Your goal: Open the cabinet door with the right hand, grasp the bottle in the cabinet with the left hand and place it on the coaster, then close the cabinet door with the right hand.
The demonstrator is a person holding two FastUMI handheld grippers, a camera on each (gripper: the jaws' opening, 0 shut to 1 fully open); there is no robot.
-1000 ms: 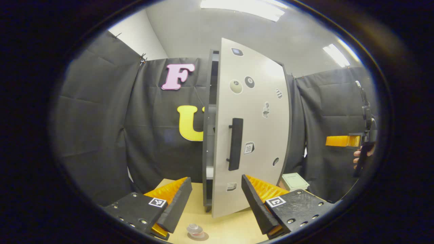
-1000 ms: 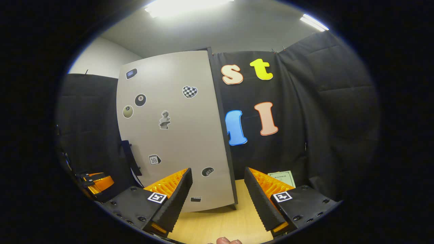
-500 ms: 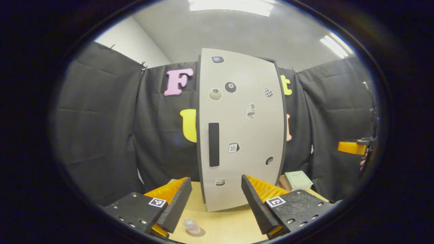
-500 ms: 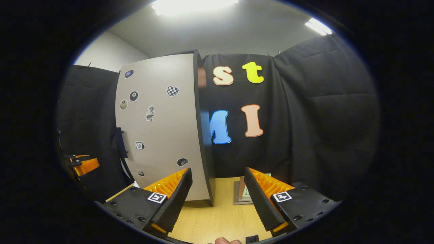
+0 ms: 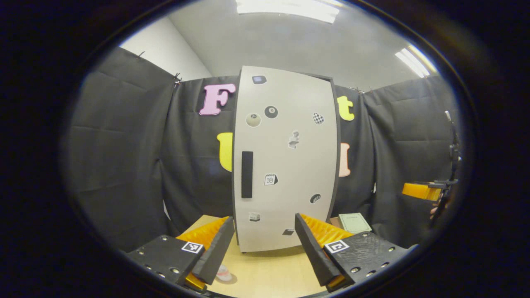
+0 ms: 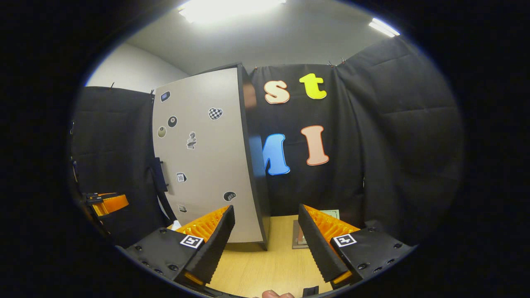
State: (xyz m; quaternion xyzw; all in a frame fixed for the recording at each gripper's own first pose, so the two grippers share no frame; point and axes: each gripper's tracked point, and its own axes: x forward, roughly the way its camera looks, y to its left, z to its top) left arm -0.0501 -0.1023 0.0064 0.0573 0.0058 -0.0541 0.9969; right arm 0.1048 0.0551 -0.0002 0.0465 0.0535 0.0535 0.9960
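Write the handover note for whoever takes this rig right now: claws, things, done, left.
Left claw: open, empty, held back from the cabinet door.
Right claw: open, empty, off to the door's right side, touching nothing.
Cabinet door: looks shut flush in the left gripper view, its black handle free.
Bottle: out of the cabinet, standing on the wooden table beside the left claw's finger; it appears to sit on the coaster, though most of that spot is hidden.
Done: door opened, bottle taken out and set down, door closed.
Left: nothing obvious; just confirm the bottle is on the coaster.
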